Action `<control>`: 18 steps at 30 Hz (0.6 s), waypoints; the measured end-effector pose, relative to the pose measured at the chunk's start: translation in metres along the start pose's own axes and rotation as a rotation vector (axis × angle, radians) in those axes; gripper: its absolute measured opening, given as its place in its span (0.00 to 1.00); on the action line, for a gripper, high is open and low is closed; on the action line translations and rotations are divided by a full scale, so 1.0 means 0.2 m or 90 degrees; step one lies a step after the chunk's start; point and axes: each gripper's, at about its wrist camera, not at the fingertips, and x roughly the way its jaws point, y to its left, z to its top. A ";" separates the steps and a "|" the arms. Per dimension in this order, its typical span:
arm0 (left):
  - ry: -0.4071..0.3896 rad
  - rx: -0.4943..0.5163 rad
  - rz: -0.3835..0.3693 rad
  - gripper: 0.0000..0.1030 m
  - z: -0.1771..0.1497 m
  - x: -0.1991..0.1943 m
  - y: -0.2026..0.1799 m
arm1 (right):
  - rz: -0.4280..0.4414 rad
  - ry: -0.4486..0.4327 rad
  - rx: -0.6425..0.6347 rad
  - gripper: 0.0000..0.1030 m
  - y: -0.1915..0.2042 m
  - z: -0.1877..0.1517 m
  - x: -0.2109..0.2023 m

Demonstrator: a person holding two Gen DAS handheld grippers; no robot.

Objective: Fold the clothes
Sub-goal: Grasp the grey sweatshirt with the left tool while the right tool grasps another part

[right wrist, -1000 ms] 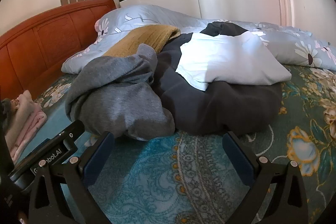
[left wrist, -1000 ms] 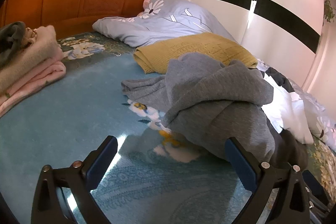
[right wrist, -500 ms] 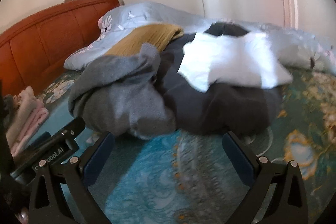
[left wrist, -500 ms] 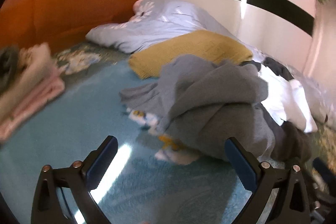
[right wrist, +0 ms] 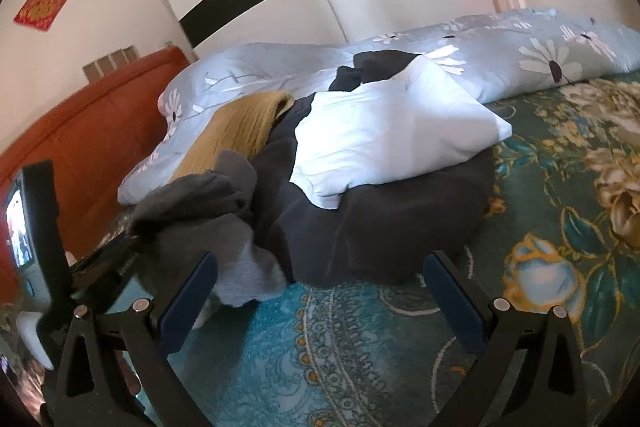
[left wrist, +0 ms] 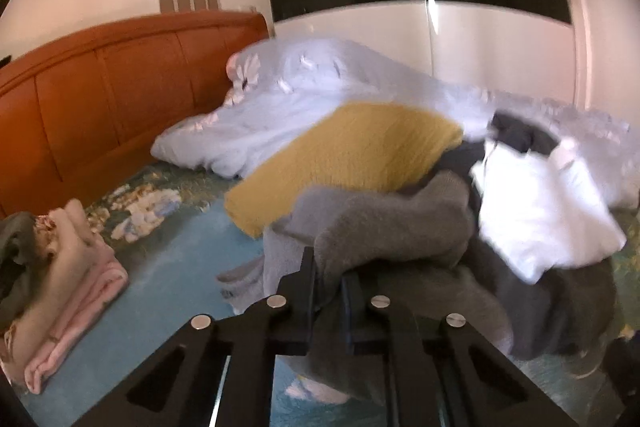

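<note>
My left gripper (left wrist: 328, 279) is shut on a fold of the grey sweater (left wrist: 384, 227), which is lifted off the bed. The same grey sweater (right wrist: 208, 223) hangs at the left of the right wrist view, with the left gripper's body beside it. My right gripper (right wrist: 316, 283) is open and empty over the bedspread, just in front of a dark charcoal garment (right wrist: 380, 227). A white shirt (right wrist: 388, 131) lies on the charcoal garment. A mustard knit (left wrist: 352, 151) lies behind the pile.
A stack of folded pink and beige clothes (left wrist: 60, 279) sits at the left on the teal floral bedspread (right wrist: 540, 267). A pale blue duvet (left wrist: 304, 87) lies against the orange wooden headboard (left wrist: 100, 87). A white wardrobe stands behind the bed.
My left gripper has closed on the grey sweater and lifted it. Both cameras have tilted upward. My right gripper stays open near the pile.
</note>
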 end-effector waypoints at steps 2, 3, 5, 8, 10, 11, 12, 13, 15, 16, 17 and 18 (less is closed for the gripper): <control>-0.038 -0.019 -0.012 0.10 0.06 -0.14 0.04 | 0.000 -0.007 -0.001 1.00 0.00 0.00 -0.01; -0.056 -0.028 -0.019 0.10 0.09 -0.22 0.07 | 0.000 -0.010 -0.001 1.00 0.00 0.01 -0.02; -0.094 -0.040 -0.025 0.10 0.18 -0.40 0.14 | 0.001 -0.015 -0.002 1.00 0.00 0.02 -0.03; -0.131 -0.045 -0.032 0.10 0.19 -0.61 0.26 | 0.015 -0.027 0.007 1.00 0.01 0.03 -0.08; -0.156 -0.048 -0.036 0.09 0.20 -0.75 0.33 | 0.038 -0.034 0.017 1.00 0.01 0.05 -0.11; -0.169 -0.050 -0.038 0.09 0.21 -0.82 0.37 | 0.052 -0.039 0.024 1.00 0.01 0.05 -0.14; -0.181 -0.052 -0.040 0.09 0.21 -0.89 0.41 | 0.071 -0.047 0.035 1.00 0.01 0.06 -0.17; -0.193 -0.053 -0.043 0.09 0.22 -0.96 0.44 | 0.085 -0.052 0.044 1.00 0.01 0.07 -0.19; -0.218 -0.057 -0.047 0.10 0.23 -1.10 0.52 | 0.119 -0.066 0.064 1.00 0.01 0.09 -0.24; -0.231 -0.058 -0.049 0.10 0.23 -1.17 0.55 | 0.130 -0.069 0.072 1.00 0.01 0.09 -0.26; -0.200 -0.062 -0.062 0.10 0.15 -1.15 0.57 | 0.141 -0.072 0.078 1.00 0.01 0.10 -0.28; -0.165 -0.066 -0.075 0.10 0.07 -1.12 0.58 | 0.153 -0.068 0.079 1.00 0.02 0.10 -0.30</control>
